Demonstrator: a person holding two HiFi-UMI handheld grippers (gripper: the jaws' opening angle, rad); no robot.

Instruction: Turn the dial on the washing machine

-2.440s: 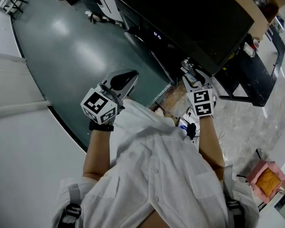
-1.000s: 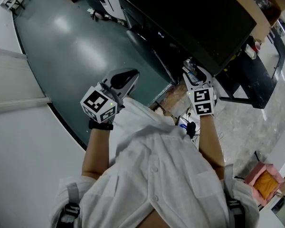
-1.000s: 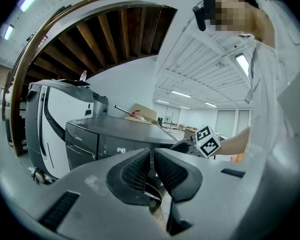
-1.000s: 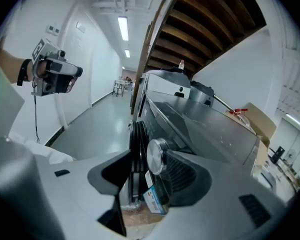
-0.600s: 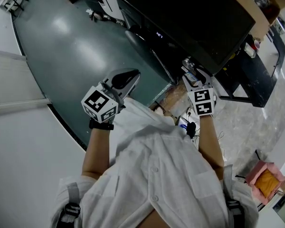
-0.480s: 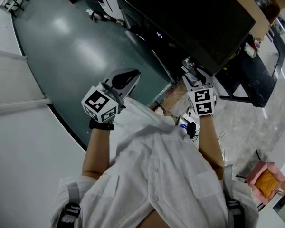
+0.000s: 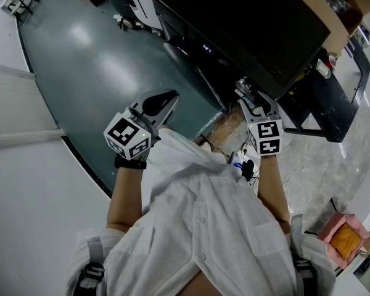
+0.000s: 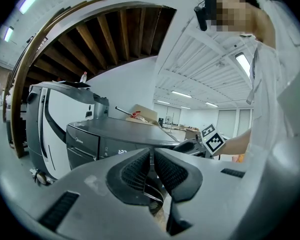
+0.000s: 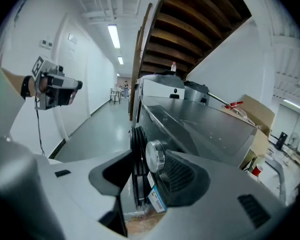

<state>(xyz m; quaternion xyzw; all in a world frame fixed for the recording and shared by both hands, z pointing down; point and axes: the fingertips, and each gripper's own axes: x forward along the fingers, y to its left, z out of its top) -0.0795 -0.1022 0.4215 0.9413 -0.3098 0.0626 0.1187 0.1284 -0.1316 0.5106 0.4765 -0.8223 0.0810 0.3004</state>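
The dark grey washing machine (image 7: 246, 23) fills the top of the head view. Its round silver dial (image 9: 154, 156) sits on the front panel near the corner. My right gripper (image 9: 146, 166) is open around the dial. The dial lies close to the right-hand jaw, and a clear gap stays on the other side. In the head view the right gripper (image 7: 251, 96) is at the machine's front corner. My left gripper (image 7: 166, 98) hangs over the green floor, away from the machine, with nothing in it. In the left gripper view its jaws (image 8: 151, 154) are pressed together.
A white machine (image 8: 50, 119) stands beyond the dark one. A cardboard box (image 9: 255, 114) sits behind the dark machine's top. A black frame table (image 7: 333, 103) stands to the right, and a pink box (image 7: 345, 236) is on the floor at the lower right. Green floor (image 7: 92, 60) spreads to the left.
My right gripper has shifted slightly back and to the right at the machine's corner. The left gripper has hardly moved.
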